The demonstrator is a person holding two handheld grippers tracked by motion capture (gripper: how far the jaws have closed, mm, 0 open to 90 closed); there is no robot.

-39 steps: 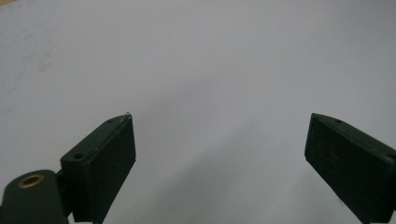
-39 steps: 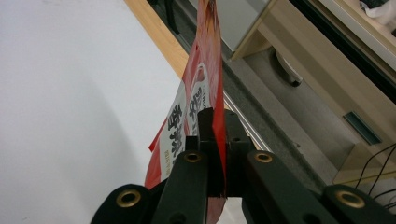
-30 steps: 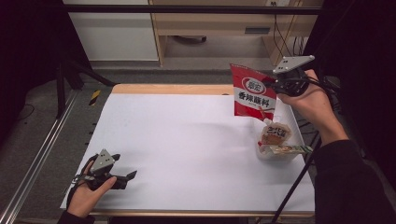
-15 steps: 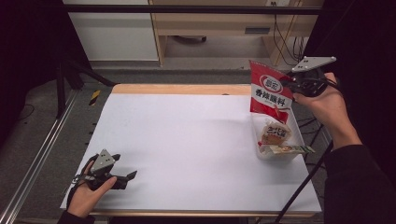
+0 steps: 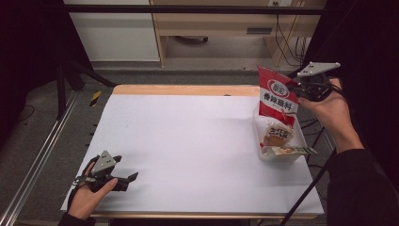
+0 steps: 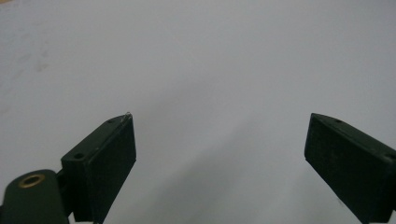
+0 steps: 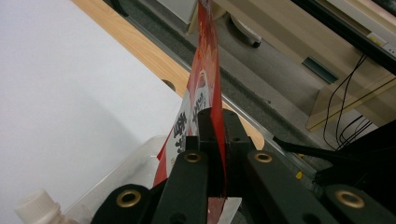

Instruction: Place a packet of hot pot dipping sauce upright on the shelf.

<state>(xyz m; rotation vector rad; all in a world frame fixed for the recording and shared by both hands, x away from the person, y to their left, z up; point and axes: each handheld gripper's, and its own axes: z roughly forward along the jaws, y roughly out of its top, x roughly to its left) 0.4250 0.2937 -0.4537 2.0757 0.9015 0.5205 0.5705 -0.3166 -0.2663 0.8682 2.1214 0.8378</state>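
1. The bench (image 5: 188, 141) carries a white top with a strip of bare wood along its far edge, and grey floor lies around it.
2. A clear plastic tub (image 5: 301, 141) sits on the bench near the right edge, well apart from the left hand.
3. A red snack bag (image 5: 277, 96) hangs upright above the far end of the tub, its lower edge at or just inside the rim, in front of the packets there. Whether it touches them cannot be told.
4. The right claw (image 5: 294, 87) is pinched flat on the right edge of that bag. In the right gripper view, the bag (image 7: 205, 88) runs edge-on between the two jaws, which stand narrow with only the foil between them (image 7: 215, 154).
5. The left claw (image 5: 129, 179) rests low at the near left corner of the bench, held in the left hand (image 5: 87, 195). In the left gripper view, its jaws stand wide apart (image 6: 219, 144) with plain white surface between them.
6. Inside the tub lie a brown-and-white packet (image 5: 277, 134) and a flatter one (image 5: 289, 150) beside it.
7. A white bottle cap (image 7: 37, 205) shows in the right gripper view, just beside the tub wall (image 7: 135, 161).
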